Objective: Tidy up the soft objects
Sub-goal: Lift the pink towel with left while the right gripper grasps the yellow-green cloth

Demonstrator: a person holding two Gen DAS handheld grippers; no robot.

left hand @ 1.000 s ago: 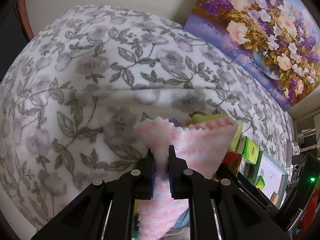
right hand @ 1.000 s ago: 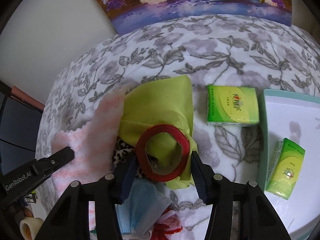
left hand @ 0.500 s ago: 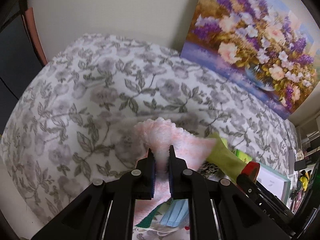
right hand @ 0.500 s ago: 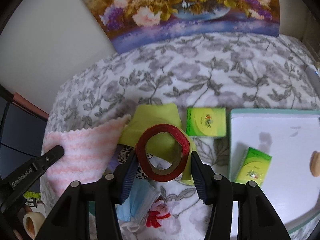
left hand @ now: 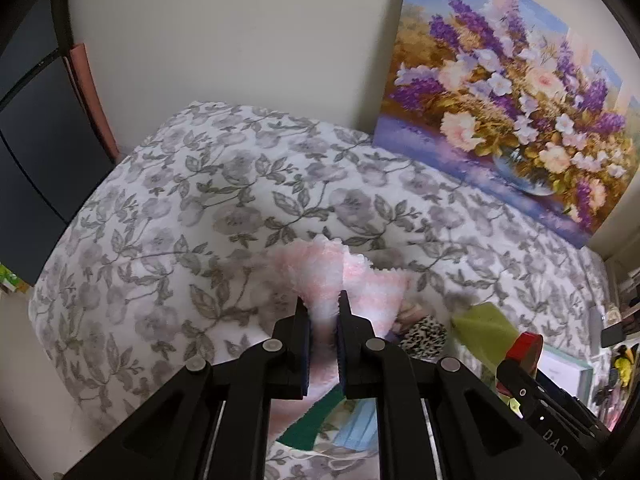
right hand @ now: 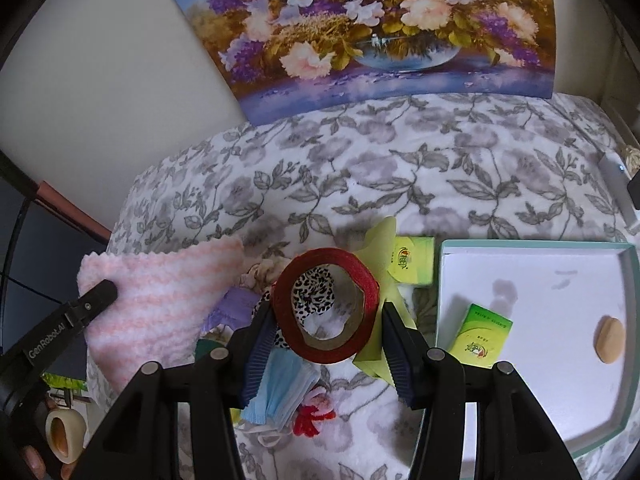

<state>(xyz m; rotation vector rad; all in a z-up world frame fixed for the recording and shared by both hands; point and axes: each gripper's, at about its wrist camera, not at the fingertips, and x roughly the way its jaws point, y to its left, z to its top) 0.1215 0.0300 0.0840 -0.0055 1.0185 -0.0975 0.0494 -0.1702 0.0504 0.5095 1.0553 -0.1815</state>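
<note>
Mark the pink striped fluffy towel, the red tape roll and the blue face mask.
pink striped fluffy towel (right hand: 160, 284): right wrist view, middle of the hanging striped face.
red tape roll (right hand: 362, 276): right wrist view, upper right of the red rim.
blue face mask (right hand: 280, 392): right wrist view, centre of the pleated panel.

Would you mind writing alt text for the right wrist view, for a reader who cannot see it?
The right hand-held gripper holds a red tape roll above a pile of soft things on a floral blanket. To its left, the left hand-held gripper grips a pink-and-white towel; a white tray with a green tissue pack lies right.
</note>
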